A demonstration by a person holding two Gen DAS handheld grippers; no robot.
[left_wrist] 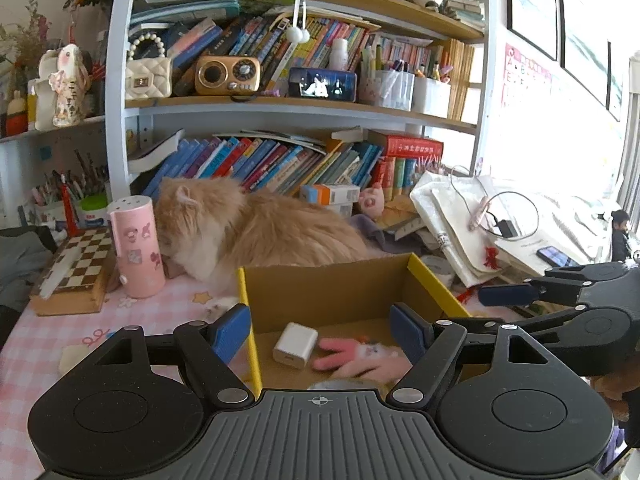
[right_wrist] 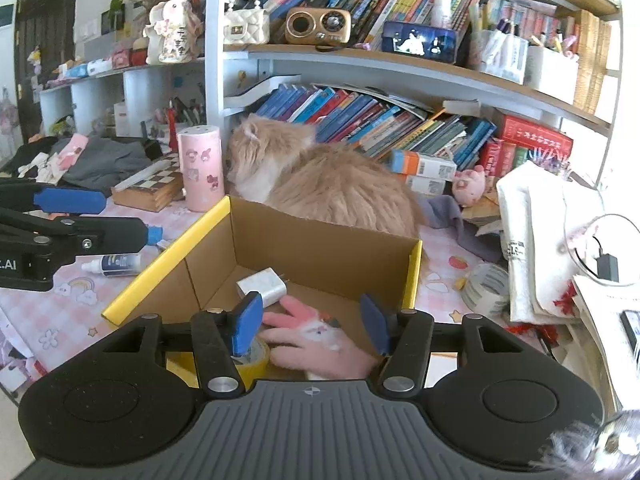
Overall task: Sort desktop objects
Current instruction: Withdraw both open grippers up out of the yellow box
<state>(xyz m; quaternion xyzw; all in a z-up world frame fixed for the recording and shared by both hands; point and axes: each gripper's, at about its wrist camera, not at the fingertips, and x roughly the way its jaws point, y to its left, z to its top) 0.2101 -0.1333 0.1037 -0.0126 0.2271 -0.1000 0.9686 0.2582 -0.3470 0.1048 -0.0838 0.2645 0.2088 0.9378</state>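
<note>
**Hovering over the box: both tongs empty, sorted things inside**

Hanging above the near rim of the cardboard box (right_wrist: 320, 240), the right tongs (right_wrist: 312, 320) stand parted with nothing between the blue pads. The left tongs (left_wrist: 320, 330) are spread wider, equally empty, over the box's left yellow-edged wall.

Inside the box lie a white charger (right_wrist: 264, 286) toward the back, a pink glove (right_wrist: 316, 340) in front of it, and a roll of yellow tape (right_wrist: 252, 356) at the near left corner, partly hidden behind the right tongs' left pad.

A fluffy orange cat (right_wrist: 320, 176) sits on the desk (right_wrist: 60, 320) right behind the box's far wall, between the box and the bookshelf (right_wrist: 400, 68), blocking that side. Toward the desk's left edge stand a pink cylindrical container (right_wrist: 200, 168) and a folded chessboard (right_wrist: 152, 188); a small white dropper bottle (right_wrist: 114, 264) lies on the pink checked cloth just left of the box. To the box's right, a roll of clear tape (right_wrist: 486, 286) rests near a pile of white bags and papers (right_wrist: 532, 240) with a cable on top, crowding the desk's right edge.
</note>
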